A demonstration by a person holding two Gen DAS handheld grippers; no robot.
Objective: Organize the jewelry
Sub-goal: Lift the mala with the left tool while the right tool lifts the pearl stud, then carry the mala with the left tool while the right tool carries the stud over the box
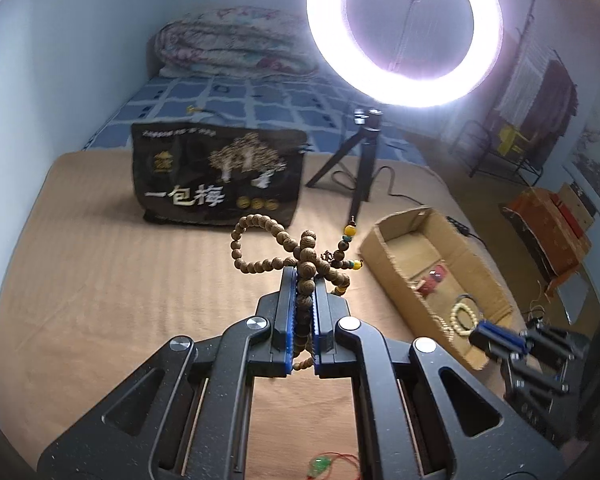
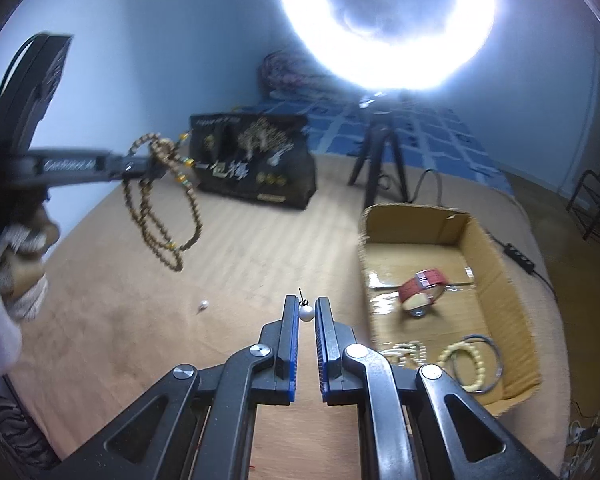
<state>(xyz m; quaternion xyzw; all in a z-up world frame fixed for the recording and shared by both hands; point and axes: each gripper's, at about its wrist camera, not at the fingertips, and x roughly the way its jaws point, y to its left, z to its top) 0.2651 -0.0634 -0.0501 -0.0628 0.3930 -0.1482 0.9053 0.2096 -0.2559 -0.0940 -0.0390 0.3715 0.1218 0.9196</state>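
Beads point(image 1: 306, 268) hang clamped in left gripper point(image 1: 305, 280); right gripper point(image 2: 307, 314) pinches pearl earring point(image 2: 306, 313); next, carry both to box point(image 2: 496, 264) at two o'clock.

Brown wooden bead necklace point(image 1: 300, 258) dangles looped (yellow accents); pearl earring point(image 2: 306, 313) pinched upright.
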